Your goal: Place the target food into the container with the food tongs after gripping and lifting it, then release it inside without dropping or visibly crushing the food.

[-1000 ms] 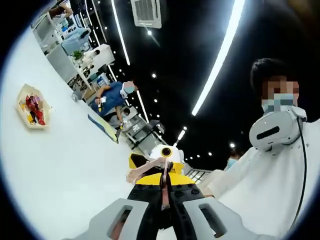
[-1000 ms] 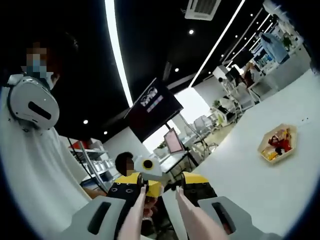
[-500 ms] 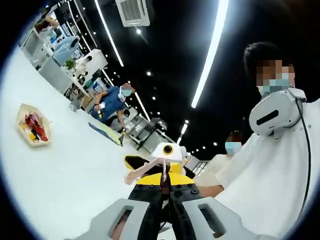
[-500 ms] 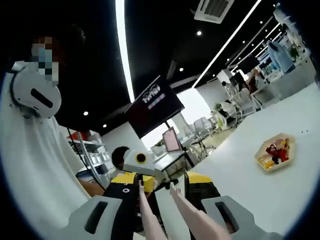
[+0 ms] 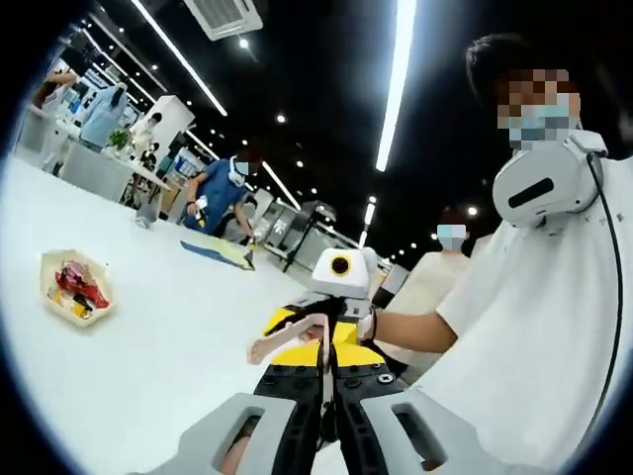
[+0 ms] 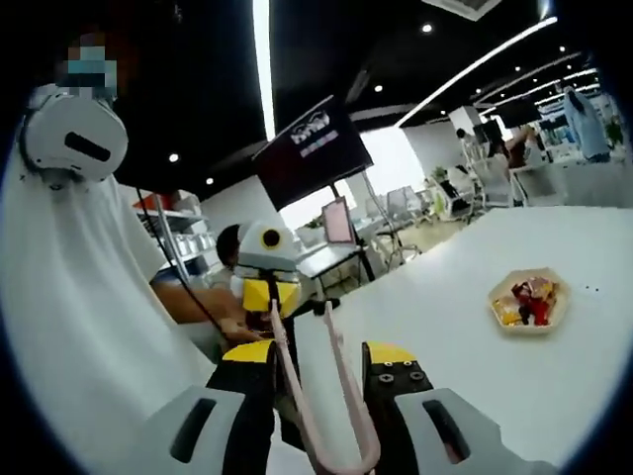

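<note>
The food (image 6: 530,302), a small heap of red and yellow pieces, lies in a pale hexagonal container (image 6: 499,319) on the white table (image 6: 465,386), well apart from both grippers. The right gripper (image 6: 318,386) clamps the pink tongs (image 6: 341,396) at their looped end; their two arms spread apart and hold nothing. In the left gripper view, the left gripper (image 5: 321,435) stands nearly closed.

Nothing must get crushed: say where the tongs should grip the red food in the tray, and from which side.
Likely across the red piece's narrower middle, coming from above: it lies among other food in the hexagonal tray, whose raised rim blocks a sideways approach.
</note>
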The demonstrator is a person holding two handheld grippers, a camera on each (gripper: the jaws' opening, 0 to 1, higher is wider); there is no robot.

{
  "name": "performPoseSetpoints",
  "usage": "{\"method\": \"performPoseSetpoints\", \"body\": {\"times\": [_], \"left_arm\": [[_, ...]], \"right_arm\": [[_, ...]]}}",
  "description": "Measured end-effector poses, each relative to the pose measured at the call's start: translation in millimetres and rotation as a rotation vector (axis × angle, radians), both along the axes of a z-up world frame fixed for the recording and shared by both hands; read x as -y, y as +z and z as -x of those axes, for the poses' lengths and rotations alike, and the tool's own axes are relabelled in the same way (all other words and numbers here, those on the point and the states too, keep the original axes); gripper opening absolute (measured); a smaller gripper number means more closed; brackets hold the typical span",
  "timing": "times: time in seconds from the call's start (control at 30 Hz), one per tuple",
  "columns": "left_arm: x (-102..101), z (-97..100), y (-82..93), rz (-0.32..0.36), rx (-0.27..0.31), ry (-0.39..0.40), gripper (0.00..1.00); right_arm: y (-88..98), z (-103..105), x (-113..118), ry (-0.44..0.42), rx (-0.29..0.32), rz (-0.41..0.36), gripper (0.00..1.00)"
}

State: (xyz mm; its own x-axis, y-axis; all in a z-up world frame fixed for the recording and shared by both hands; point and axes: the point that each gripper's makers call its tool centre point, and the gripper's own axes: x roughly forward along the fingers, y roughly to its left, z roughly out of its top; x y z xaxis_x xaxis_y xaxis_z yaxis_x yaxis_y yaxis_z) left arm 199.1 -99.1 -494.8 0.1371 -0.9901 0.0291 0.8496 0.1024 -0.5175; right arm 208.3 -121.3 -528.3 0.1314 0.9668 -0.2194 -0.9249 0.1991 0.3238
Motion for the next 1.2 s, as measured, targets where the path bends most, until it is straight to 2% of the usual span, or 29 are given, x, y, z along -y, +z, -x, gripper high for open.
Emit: {"method": "performPoseSetpoints", "body": {"times": [0.03,0.07,0.13,0.2,0.23,0.27,0.33,0.37,0.43,0.5,0.53,0.6,0.63,0.7,0.73,0.77,0.8,0.83,0.87,0.9,0.93,1.0,1.07,1.17,1.2], "left_arm": [[1.6,-1.3,-0.8,-0.016,0.011,-0.011,0.0],[2.5,-1.3,-2.6,-0.034,0.018,-0.021,0.0],[2.9,-2.4,-4.7,-0.073,0.055,-0.037,0.0],[5.1,-0.9,-9.9,-0.146,0.135,-0.071,0.0],[7.4,-0.7,-9.9,-0.162,0.202,-0.086,0.0],[7.0,-6.0,-11.6,-0.185,0.246,-0.061,0.01],[6.7,-12.8,-18.1,-0.22,0.275,-0.025,0.03],[7.1,-14.7,-21.6,-0.229,0.258,-0.013,0.04],[8.1,-10.6,-25.6,-0.241,0.266,-0.044,0.04],[8.7,-9.6,-33.0,-0.292,0.301,-0.061,0.04],[9.7,-5.9,-39.1,-0.335,0.303,-0.096,0.04],[13.3,-3.3,-43.1,-0.374,0.328,-0.13,0.05],[18.0,-3.9,-46.0,-0.408,0.355,-0.146,0.06],[20.7,-3.7,-48.2,-0.428,0.368,-0.161,0.03],[21.9,1.1,-57.5,-0.505,0.39,-0.218,0.02],[21.0,-0.2,-66.1,-0.579,0.393,-0.232,0.02],[21.5,4.4,-72.4,-0.628,0.391,-0.268,0.01],[21.3,6.4,-74.1,-0.645,0.408,-0.286,0.0],[21.4,7.2,-75.0,-0.659,0.437,-0.3,0.0],[22.1,3.6,-77.4,-0.694,0.517,-0.281,0.0],[22.1,2.9,-77.8,-0.703,0.53,-0.282,0.0],[21.5,2.6,-77.5,-0.704,0.489,-0.28,0.0],[18.6,0.1,-76.5,-0.704,0.495,-0.274,0.0],[10.8,-2.7,-79.0,-0.753,0.478,-0.275,0.0],[8.0,-5.3,-79.8,-0.771,0.496,-0.269,0.0]], "right_arm": [[-4.1,0.7,1.2,0.008,0.0,0.035,0.32],[-2.6,-1.0,0.4,0.004,0.006,0.032,0.31],[-11.1,0.1,4.3,0.026,0.011,0.108,0.3],[-16.3,5.3,4.9,0.069,0.03,0.162,0.27],[-21.0,3.6,6.5,0.075,0.083,0.209,0.25],[-22.0,3.0,6.9,0.073,0.095,0.217,0.23],[-27.3,2.7,7.7,0.07,0.106,0.257,0.22],[-29.4,-0.2,8.6,0.058,0.115,0.275,0.21],[-32.3,2.6,9.2,0.087,0.1,0.297,0.21],[-37.5,1.6,12.6,0.103,0.122,0.358,0.21],[-39.1,2.2,13.5,0.117,0.129,0.395,0.21],[-34.4,3.8,8.8,0.123,0.11,0.385,0.21],[-31.7,2.9,6.0,0.127,0.116,0.394,0.22],[-31.9,2.3,4.9,0.131,0.124,0.405,0.22],[-39.4,-0.2,8.7,0.151,0.161,0.487,0.22],[-45.1,0.4,10.1,0.165,0.17,0.523,0.22],[-50.4,0.8,10.8,0.167,0.164,0.55,0.23],[-50.8,1.4,9.1,0.176,0.168,0.542,0.23],[-54.8,1.0,9.1,0.175,0.162,0.545,0.24],[-57.8,-1.2,10.4,0.164,0.167,0.547,0.24],[-59.6,-3.4,11.8,0.161,0.197,0.548,0.24],[-55.1,-7.7,10.6,0.146,0.288,0.514,0.24],[-52.5,-9.8,14.7,0.127,0.331,0.511,0.24],[-57.2,-10.3,24.4,0.112,0.307,0.548,0.22],[-58.8,-13.0,30.0,0.087,0.298,0.567,0.21]]}}
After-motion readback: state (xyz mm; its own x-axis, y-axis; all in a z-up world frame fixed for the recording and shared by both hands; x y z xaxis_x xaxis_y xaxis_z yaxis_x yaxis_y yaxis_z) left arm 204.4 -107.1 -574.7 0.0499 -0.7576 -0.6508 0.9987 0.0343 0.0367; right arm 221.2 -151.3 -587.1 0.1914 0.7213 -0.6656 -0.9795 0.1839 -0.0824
